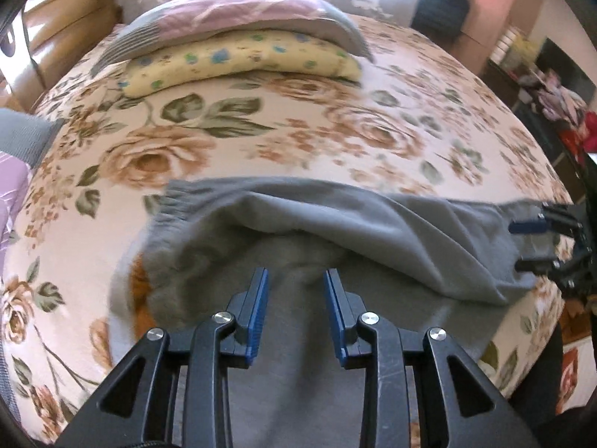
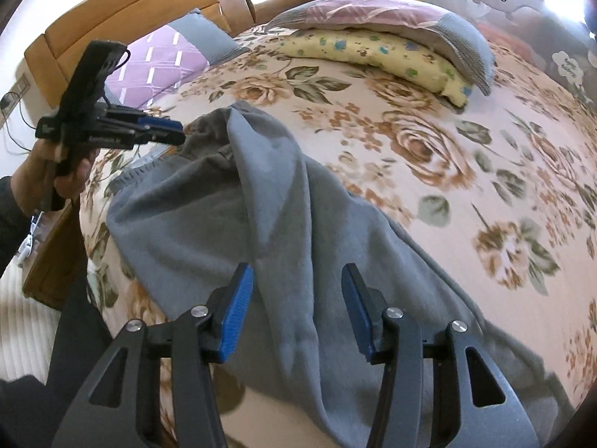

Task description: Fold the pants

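We have the grey pants (image 1: 298, 216) lying on the floral bedspread (image 1: 335, 119), near its front edge, one layer already flopped over the other with the elastic waistband (image 1: 175, 205) toward the headboard side

Left gripper (image 1: 295, 287): jaws partly apart, nothing pinched, cloth only below them. Right gripper (image 2: 297, 280): jaws moderately wide, a ridge of fabric runs under the gap but the pads don't press it, so we hold nothing on either side

Step in hand looks like regrasp for the next fold. To do it well:
- we pick both layers at the edge, not just the top one
- we grab matching points at waistband and leg end so the fold line stays straight
- we lift low and lay down flat, then smooth the diagonal ridge (image 2: 261, 186)

Material: soft, matte fleece-like knit, drapes heavily, creases in broad rolls; waistband gathered and ribbed. Bedspread is plush, likely grippy, so dragging would bunch the cloth. Pillows (image 1: 242, 37) sit well apart at the back
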Motion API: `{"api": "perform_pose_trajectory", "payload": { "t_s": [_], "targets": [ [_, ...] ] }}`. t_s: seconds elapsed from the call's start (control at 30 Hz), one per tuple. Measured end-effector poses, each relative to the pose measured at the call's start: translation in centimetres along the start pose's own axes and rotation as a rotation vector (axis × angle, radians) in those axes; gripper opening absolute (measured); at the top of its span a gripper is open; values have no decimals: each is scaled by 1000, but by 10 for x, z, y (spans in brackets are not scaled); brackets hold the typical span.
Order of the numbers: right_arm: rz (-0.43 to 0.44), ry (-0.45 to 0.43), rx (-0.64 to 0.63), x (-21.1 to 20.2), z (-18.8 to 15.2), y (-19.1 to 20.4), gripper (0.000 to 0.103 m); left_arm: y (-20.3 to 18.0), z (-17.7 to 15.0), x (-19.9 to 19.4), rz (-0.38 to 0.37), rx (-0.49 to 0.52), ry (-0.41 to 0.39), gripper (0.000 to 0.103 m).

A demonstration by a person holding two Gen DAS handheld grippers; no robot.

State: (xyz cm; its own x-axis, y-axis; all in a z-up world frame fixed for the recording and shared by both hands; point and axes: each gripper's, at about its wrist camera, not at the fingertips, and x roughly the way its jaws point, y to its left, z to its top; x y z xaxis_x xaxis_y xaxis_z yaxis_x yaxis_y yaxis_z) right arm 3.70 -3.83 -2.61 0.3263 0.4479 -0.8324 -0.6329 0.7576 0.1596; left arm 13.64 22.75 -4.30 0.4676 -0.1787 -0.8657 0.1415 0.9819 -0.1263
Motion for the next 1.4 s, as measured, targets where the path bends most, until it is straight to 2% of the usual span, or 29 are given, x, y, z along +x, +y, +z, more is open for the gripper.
{"api": "perform_pose_trajectory", "payload": {
  "t_s": [0.13, 0.2, 0.23, 0.5, 0.73, 0.83, 0.87, 0.9, 0.97, 1.0, 1.03, 1.1, 1.27, 1.4],
  "targets": [
    [6, 17, 26, 23, 19, -2, 51, 30, 22, 11, 25, -22, 12, 36],
    [8, 27, 36, 33, 26, -4, 51, 47, 36, 20, 48, -38, 16, 46],
    [11, 34, 42, 39, 30, -5, 51, 54, 41, 25, 54, -45, 21, 48],
    [3, 64, 125, 74, 43, -26, 51, 103, 69, 83, 109, -83, 114, 49],
    [35, 102, 150, 100, 47, -32, 51, 111, 70, 122, 97, -75, 200, 55],
    [39, 115, 156, 108, 44, -32, 51, 112, 67, 130, 101, -83, 199, 55],
    [38, 114, 158, 109, 43, -33, 51, 112, 66, 130, 100, -79, 187, 52],
    [41, 111, 162, 109, 42, -33, 51, 111, 64, 128, 95, -70, 177, 41],
    [48, 109, 170, 108, 41, -33, 50, 109, 61, 124, 64, -62, 164, 26],
    [55, 105, 170, 108, 41, -33, 36, 109, 60, 120, 50, -64, 157, 21],
    [56, 100, 167, 106, 41, -33, 20, 107, 59, 115, 46, -62, 146, 19],
    [43, 82, 167, 100, 40, -32, 12, 105, 57, 99, 50, -54, 115, 16],
    [56, 18, 180, 74, 41, -29, 7, 104, 52, 40, 17, -73, -10, 14],
    [45, -22, 146, 52, 42, -14, 6, 100, 40, -7, -5, -89, -106, 14]
  ]
}}
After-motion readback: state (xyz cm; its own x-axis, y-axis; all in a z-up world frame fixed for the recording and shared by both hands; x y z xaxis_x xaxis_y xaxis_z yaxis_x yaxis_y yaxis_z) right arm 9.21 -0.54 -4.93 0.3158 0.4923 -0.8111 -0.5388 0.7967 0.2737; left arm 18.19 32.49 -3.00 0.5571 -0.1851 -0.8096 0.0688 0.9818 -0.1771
